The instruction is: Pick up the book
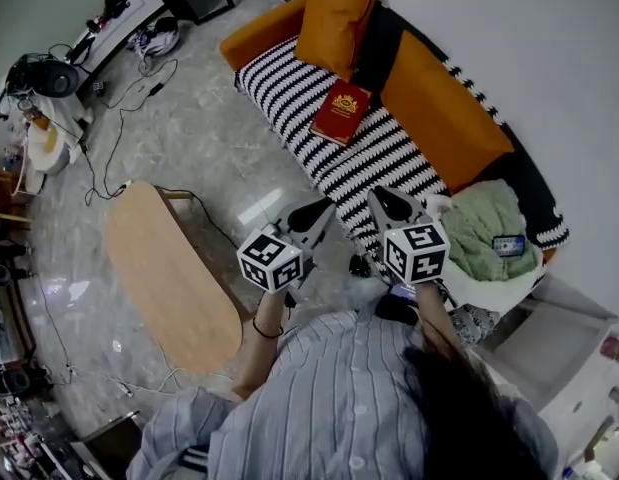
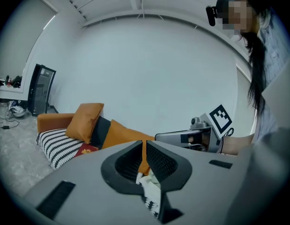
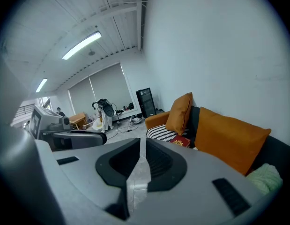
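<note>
A red book with a gold emblem lies flat on the striped seat of the orange sofa, below an orange cushion. It also shows as the book in the left gripper view and the book in the right gripper view. My left gripper and right gripper are held side by side in front of the sofa's near edge, well short of the book. Both are shut with nothing between their jaws. The left gripper and right gripper point toward the sofa.
An oval wooden table stands on the marble floor to my left. Cables and gear lie across the floor at the far left. A green blanket with a phone sits at the sofa's right end.
</note>
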